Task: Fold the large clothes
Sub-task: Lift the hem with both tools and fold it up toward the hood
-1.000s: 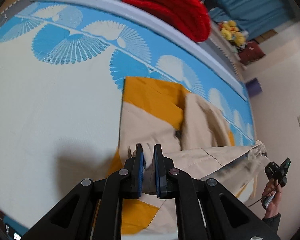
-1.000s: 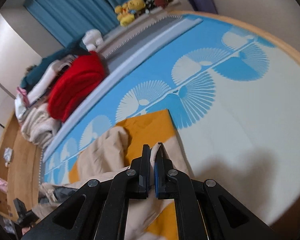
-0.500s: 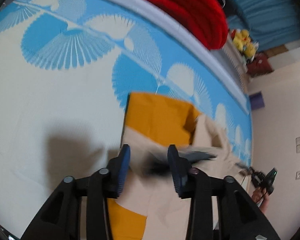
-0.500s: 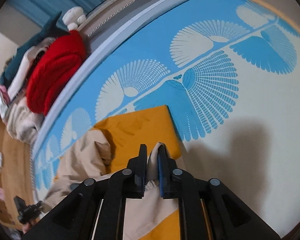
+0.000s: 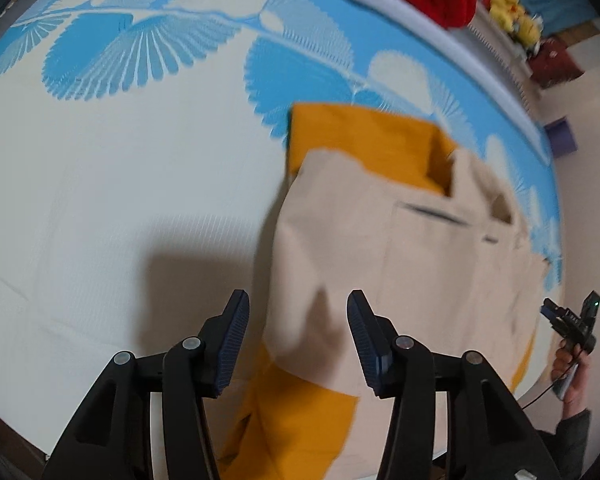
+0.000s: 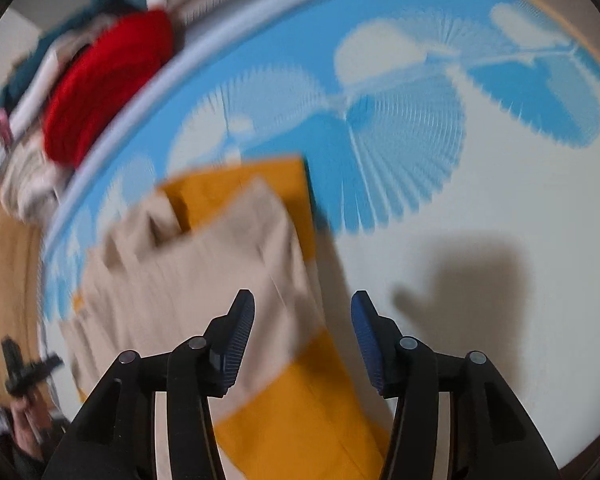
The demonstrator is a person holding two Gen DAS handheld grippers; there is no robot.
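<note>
The left gripper [image 5: 297, 334] had matte black angular arms with open triangular cut-outs. Round silver screws sat at its joints. Its fingers [image 5: 233, 334] carried dark blue ribbed pads. The right gripper [image 6: 302, 336] looked the same: black linkage, silver screws, blue ribbed pads on both fingers [image 6: 238, 338]. In the left view the other hand [image 5: 566, 366] wore a dark grey sleeve [image 5: 576, 426], and a thin black cable hung below it.
</note>
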